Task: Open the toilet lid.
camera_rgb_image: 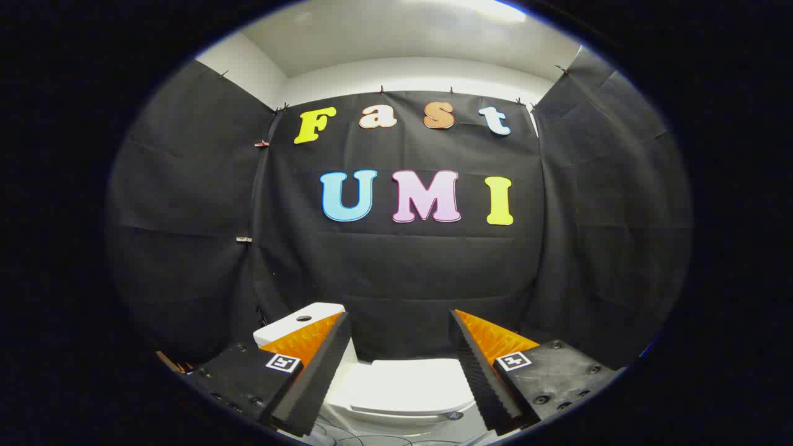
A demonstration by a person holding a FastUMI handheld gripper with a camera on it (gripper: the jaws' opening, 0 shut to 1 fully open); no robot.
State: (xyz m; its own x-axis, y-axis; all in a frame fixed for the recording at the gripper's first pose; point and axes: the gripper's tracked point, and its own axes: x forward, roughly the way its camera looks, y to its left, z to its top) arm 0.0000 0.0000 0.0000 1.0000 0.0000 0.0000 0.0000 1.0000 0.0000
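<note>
Nearest of all, the gripper [399,371] is seen with its two fingers [322,365] spread wide apart, nothing held between them and nothing touched by either one. So it's released, plain and simple.

Right in the gap between the fingers, and lower than them, the toilet lid [409,385] can be made out. It's lying flat and closed on the bowl, with its front lip [403,414] turned toward the gripper and its hinge end away, toward the black cloth wall [396,279]. The tank [297,322] is seen off behind the left finger, with a round button hole on top, so the toilet looks to be set a bit slantwise to the line of the fingers rather than dead square. That could just be the fisheye bending things, hard to be sure.

What the next bit hangs on: the lid sits ahead of and below the fingers, well apart from them for now, and its long axis runs roughly away from the gripper, front lip to hinge. Since it swings up around the far end, the near lip is probably the part that has to be caught or hooked from underneath and lifted back toward the tank. Dropping down and forward is likely called for first. Some cables [347,433] are visible on the floor below the bowl, worth being kept clear of.
</note>
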